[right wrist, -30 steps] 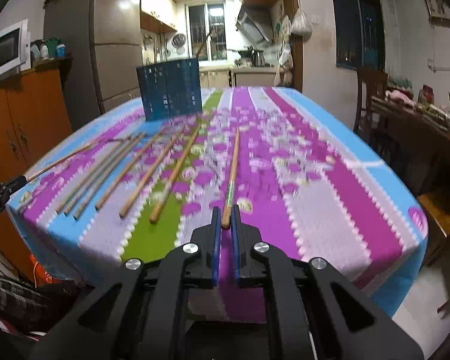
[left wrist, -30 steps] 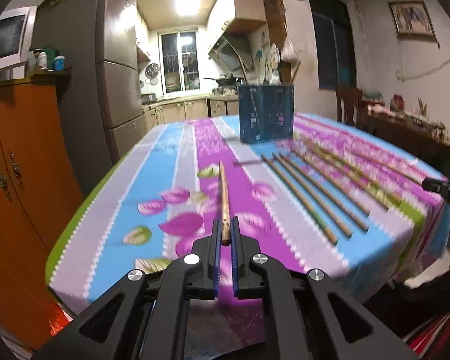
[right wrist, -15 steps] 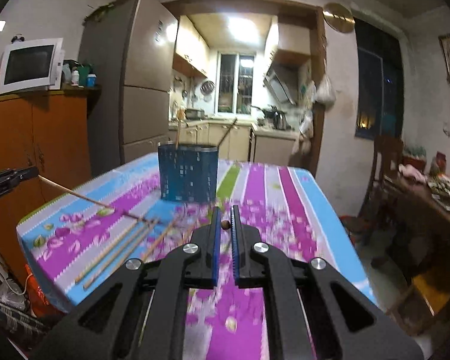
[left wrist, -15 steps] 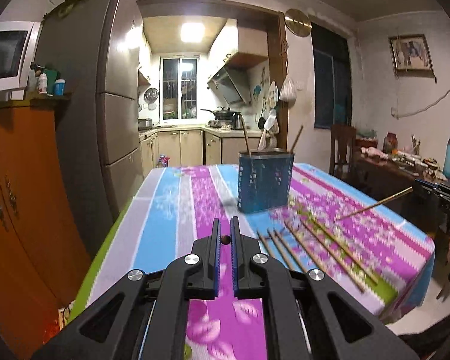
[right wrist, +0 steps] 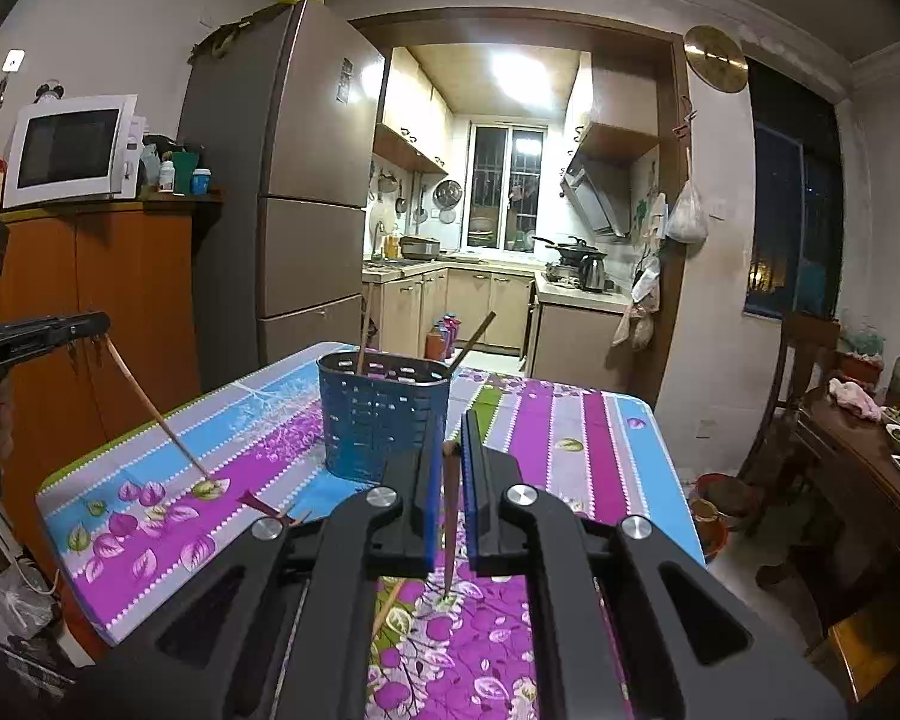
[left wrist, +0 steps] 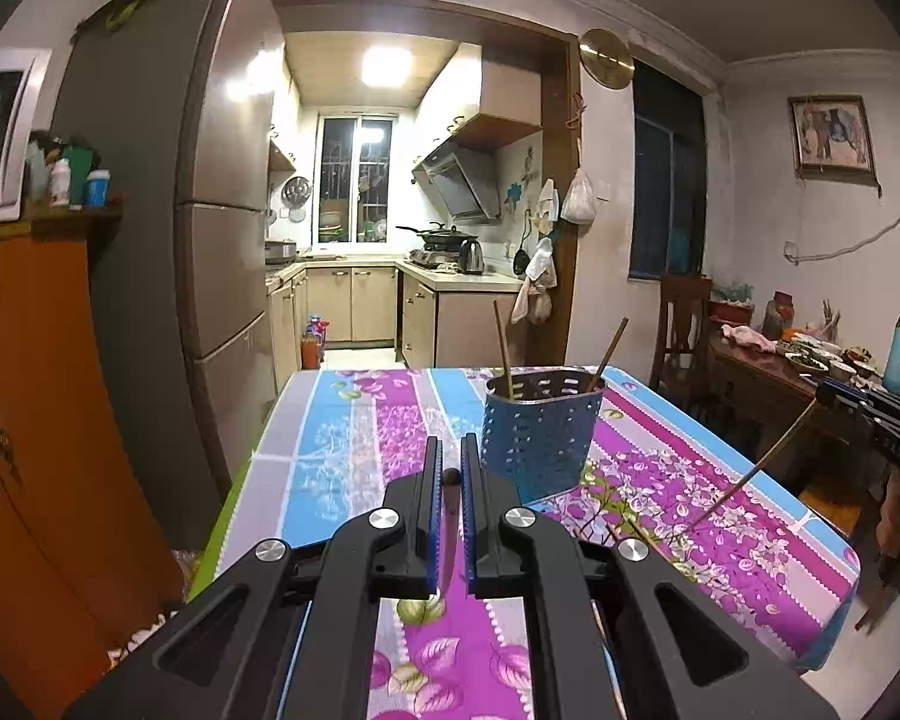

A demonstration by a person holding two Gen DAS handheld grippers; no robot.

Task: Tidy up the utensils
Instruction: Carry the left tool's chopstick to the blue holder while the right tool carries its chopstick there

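A blue perforated utensil holder [left wrist: 540, 429] [right wrist: 384, 417] stands on the floral tablecloth with two chopsticks [left wrist: 501, 348] sticking up in it. My left gripper [left wrist: 450, 468] is shut on a wooden chopstick [left wrist: 450, 477], seen end-on; in the right wrist view that chopstick [right wrist: 156, 414] slants down with its tip on the cloth. My right gripper [right wrist: 450, 444] is shut on another chopstick [right wrist: 450, 522] that hangs down to the cloth; in the left wrist view it [left wrist: 756, 471] slants down from the right. Both grippers are near the holder, lifted above the table.
Ends of other chopsticks [right wrist: 270, 507] lie on the table [left wrist: 330, 420] near my fingers. A fridge [left wrist: 210, 252] and orange cabinet [left wrist: 24, 420] stand left. A chair [left wrist: 684, 330] and a cluttered side table [left wrist: 780, 360] stand right. The kitchen lies beyond.
Both grippers have lifted their chopsticks off the table and tilted up. The chopsticks now hang point-down, and the holder is closer.
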